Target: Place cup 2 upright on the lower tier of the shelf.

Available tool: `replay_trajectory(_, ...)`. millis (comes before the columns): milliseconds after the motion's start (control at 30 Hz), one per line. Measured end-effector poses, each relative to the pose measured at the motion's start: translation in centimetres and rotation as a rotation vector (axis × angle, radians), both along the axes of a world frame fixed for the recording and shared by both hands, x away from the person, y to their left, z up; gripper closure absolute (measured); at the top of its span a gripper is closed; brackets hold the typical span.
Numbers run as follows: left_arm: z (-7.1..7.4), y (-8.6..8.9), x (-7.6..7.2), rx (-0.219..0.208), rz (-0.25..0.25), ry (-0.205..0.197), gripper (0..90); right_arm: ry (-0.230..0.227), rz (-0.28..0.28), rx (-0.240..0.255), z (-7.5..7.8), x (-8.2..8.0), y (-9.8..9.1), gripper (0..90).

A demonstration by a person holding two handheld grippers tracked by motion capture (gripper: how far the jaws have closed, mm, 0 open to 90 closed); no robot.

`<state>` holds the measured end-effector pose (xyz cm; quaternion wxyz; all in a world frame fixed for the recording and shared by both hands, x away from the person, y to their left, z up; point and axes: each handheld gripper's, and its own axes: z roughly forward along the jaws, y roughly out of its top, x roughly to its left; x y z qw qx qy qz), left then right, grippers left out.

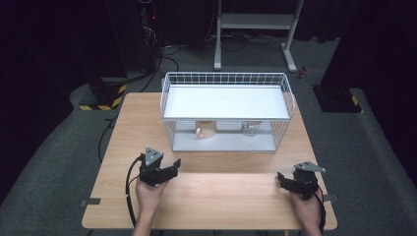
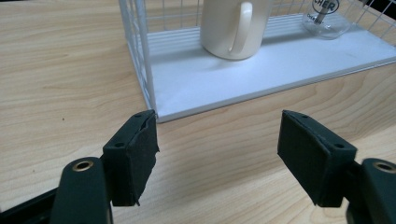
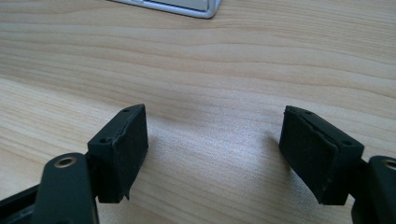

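Left gripper (image 1: 173, 166) low over the wooden surface (image 1: 221, 196), fingers (image 2: 135, 154) spread, nothing between them, aimed at the wire rack's (image 1: 226, 78) near left corner. Right gripper (image 1: 282, 178) near the surface's right edge, fingers (image 3: 122, 144) spread, empty. Farther in, a cream mug (image 2: 233, 28) stands upright on the rack's lower shelf (image 2: 224, 79), handle facing the left gripper. A clear glass jar (image 2: 327, 18) sits beside it on that shelf.
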<state>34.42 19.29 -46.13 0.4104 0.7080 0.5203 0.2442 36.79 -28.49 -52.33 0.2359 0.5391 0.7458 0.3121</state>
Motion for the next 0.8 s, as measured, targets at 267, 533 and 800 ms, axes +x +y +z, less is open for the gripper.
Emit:
replay_trajectory(267,-1.0,0.4,-0.5,0.003,0.021,0.015,27.8,0.000,0.000,0.001,0.0,0.0,0.0,23.7)
replay_trajectory(533,-1.9,0.7,-1.0,0.014,0.035,0.033,27.9,0.001,0.000,0.001,0.0,0.0,0.0,23.7)
replay_trajectory(800,-2.8,0.9,-1.2,0.029,0.028,0.051,27.5,0.000,0.000,0.001,0.0,0.0,0.0,23.7)
